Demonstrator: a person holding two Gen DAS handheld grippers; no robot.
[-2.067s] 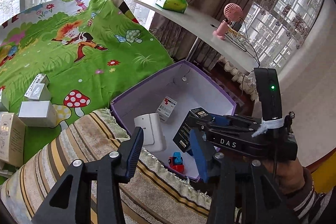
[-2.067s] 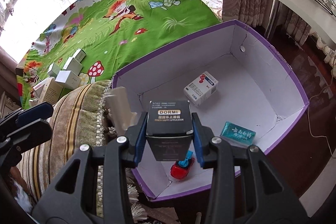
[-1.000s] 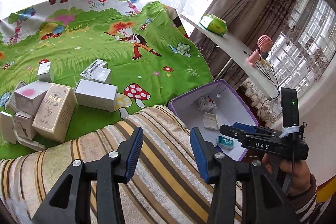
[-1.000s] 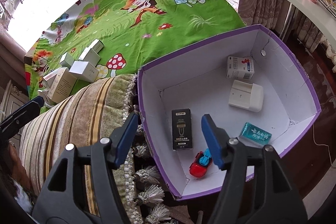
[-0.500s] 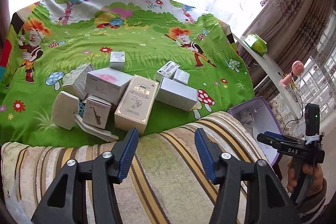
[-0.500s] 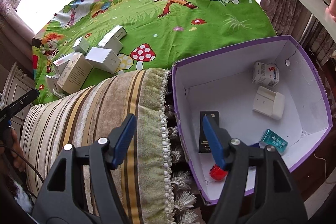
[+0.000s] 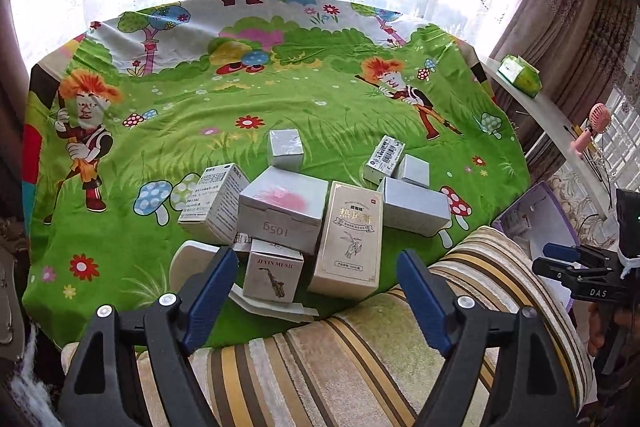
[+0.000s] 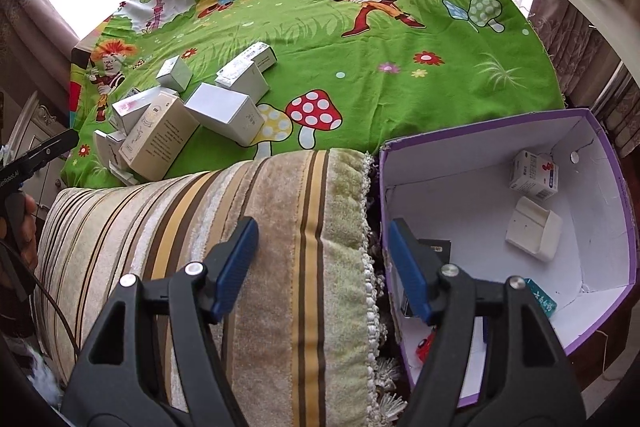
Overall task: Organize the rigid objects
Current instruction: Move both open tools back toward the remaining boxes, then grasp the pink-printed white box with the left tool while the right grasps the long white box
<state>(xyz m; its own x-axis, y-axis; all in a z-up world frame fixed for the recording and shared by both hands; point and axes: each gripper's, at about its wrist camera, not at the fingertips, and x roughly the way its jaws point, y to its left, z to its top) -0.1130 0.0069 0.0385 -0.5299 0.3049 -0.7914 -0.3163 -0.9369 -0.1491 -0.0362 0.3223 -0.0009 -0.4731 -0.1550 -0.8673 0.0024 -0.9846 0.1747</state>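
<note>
Pick-up step: left hand-held gripper wide open, empty, needs to close on saxophone box; right hand-held gripper gapes empty too.

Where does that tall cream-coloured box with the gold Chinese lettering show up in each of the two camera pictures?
Left wrist view: the cream box stands low in the centre, between the open fingers, at the near edge of the box pile.
Right wrist view: the same box lies at the left, tilted, beside the striped cushion.
Shared landmark: the red spotted mushroom printed on the green cloth, just right of the pile.
</note>
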